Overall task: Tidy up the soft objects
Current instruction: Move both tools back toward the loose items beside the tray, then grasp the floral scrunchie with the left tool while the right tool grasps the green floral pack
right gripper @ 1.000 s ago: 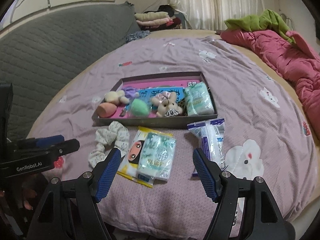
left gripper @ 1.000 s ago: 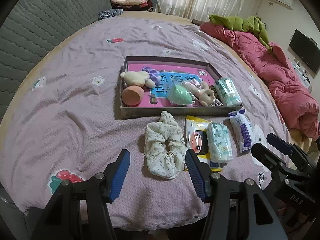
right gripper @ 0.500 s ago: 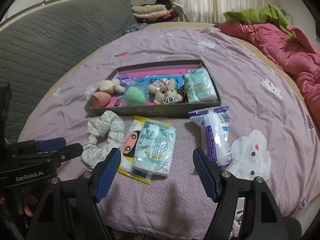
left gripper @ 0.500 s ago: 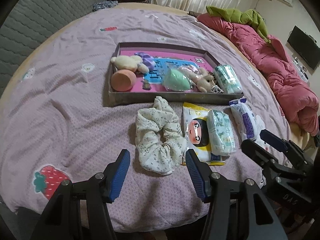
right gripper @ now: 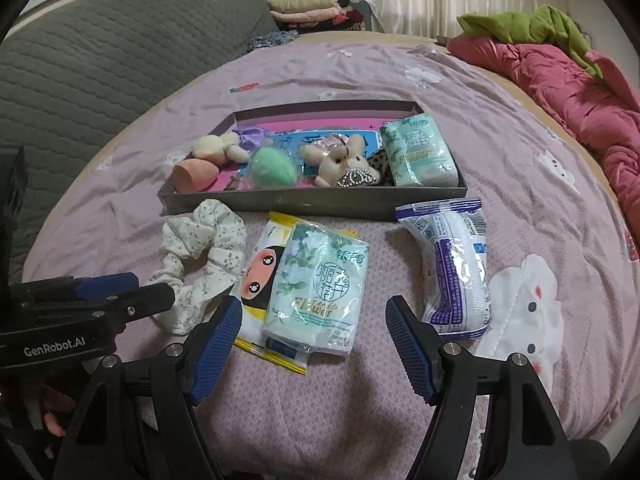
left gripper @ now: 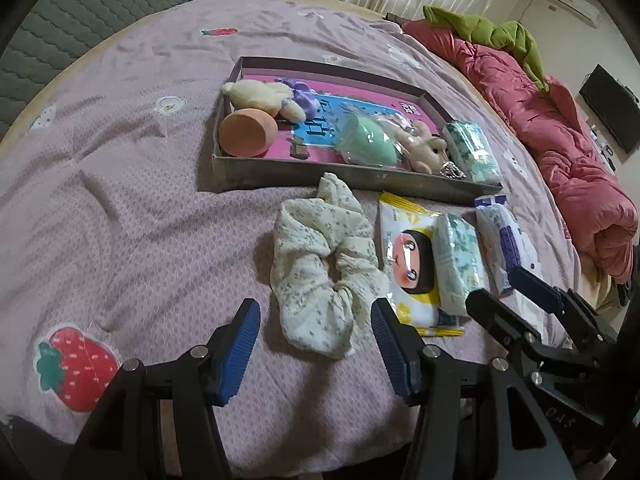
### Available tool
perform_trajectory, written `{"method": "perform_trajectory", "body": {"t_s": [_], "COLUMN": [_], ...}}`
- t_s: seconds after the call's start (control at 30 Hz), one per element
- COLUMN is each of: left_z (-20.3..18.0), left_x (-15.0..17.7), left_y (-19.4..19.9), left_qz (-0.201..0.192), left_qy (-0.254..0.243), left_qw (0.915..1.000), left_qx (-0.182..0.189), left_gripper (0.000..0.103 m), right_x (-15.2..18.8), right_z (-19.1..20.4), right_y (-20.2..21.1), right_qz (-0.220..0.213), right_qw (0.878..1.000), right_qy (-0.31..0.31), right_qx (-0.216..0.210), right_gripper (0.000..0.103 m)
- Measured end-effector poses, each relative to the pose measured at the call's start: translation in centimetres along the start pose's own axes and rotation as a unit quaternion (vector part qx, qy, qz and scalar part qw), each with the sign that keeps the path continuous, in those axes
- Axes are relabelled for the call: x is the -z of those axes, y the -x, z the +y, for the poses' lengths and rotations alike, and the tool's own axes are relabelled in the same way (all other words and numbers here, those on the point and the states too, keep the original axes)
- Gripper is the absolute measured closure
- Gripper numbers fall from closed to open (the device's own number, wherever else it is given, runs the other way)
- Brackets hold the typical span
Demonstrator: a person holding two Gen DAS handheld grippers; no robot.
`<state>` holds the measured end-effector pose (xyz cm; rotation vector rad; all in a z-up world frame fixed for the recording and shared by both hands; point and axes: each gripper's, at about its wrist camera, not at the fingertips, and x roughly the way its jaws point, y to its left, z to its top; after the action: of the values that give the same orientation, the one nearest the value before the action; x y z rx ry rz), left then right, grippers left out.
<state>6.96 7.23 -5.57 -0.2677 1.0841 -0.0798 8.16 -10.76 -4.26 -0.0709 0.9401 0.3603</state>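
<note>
A cream floral scrunchie (left gripper: 320, 264) (right gripper: 204, 256) lies on the bed in front of a shallow grey tray (left gripper: 340, 178) (right gripper: 312, 202). My left gripper (left gripper: 314, 340) is open and empty, its jaws just short of the scrunchie. Beside it lie a green tissue pack (right gripper: 320, 284) (left gripper: 458, 258) on top of a yellow wipes pack (left gripper: 408, 264) (right gripper: 260, 272), and a purple-white pack (right gripper: 452, 268) (left gripper: 504, 244). My right gripper (right gripper: 314, 344) is open and empty, just short of the green tissue pack. The tray holds two plush toys, an orange sponge (left gripper: 248, 132), a green sponge (right gripper: 274, 168) and another tissue pack (right gripper: 420, 152).
The bed has a purple printed sheet (left gripper: 120, 200). A red quilt (left gripper: 560, 140) with a green cloth lies along the right side. A grey padded headboard (right gripper: 80, 80) and folded clothes (right gripper: 308, 6) are at the back.
Both grippers have moved forward and down towards the items on the bed. The left one has closed in on the scrunchie, the right on the green tissue pack. Both stay open.
</note>
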Motion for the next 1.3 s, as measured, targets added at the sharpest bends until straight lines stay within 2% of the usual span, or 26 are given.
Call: {"method": "perform_trajectory", "body": {"t_s": [0.27, 0.4, 0.77, 1.0, 1.23, 1.3], "left_z": [0.3, -0.4, -0.8, -0.9, -1.7, -1.9], "left_x": [-0.4, -0.7, -1.4, -1.6, -2.1, -2.3], "left_y": [-1.3, -1.9, -4.3, -5.1, -6.0, -6.3], "left_qz": [0.003, 0.001, -0.003, -0.007, -0.019, -0.021], "left_qy": [0.015, 0.006, -0.004, -0.009, -0.022, -0.024], "left_qw": [0.9993, 0.9994, 1.0, 0.9999, 0.9992, 0.999], "left_qx": [0.034, 0.034, 0.0, -0.005, -0.028, -0.03], "left_gripper": [0.046, 0.046, 0.046, 0.044, 0.042, 0.042], "right_x": [0.1, 0.0, -0.2, -0.4, -0.5, -0.5], "right_z": [-0.5, -0.8, -0.7, -1.0, -0.8, -0.9], "right_y": [-1.0, -1.3, -3.2, -4.6, -4.8, -4.8], "right_qz": [0.005, 0.006, 0.011, 0.02, 0.008, 0.006], "right_qw": [1.0, 1.0, 1.0, 1.0, 1.0, 1.0], "right_qy": [-0.011, -0.018, -0.004, -0.008, 0.004, 0.003], "right_qx": [-0.003, -0.005, 0.005, 0.011, 0.024, 0.014], "right_gripper": [0.028, 0.028, 0.028, 0.028, 0.027, 0.033]}}
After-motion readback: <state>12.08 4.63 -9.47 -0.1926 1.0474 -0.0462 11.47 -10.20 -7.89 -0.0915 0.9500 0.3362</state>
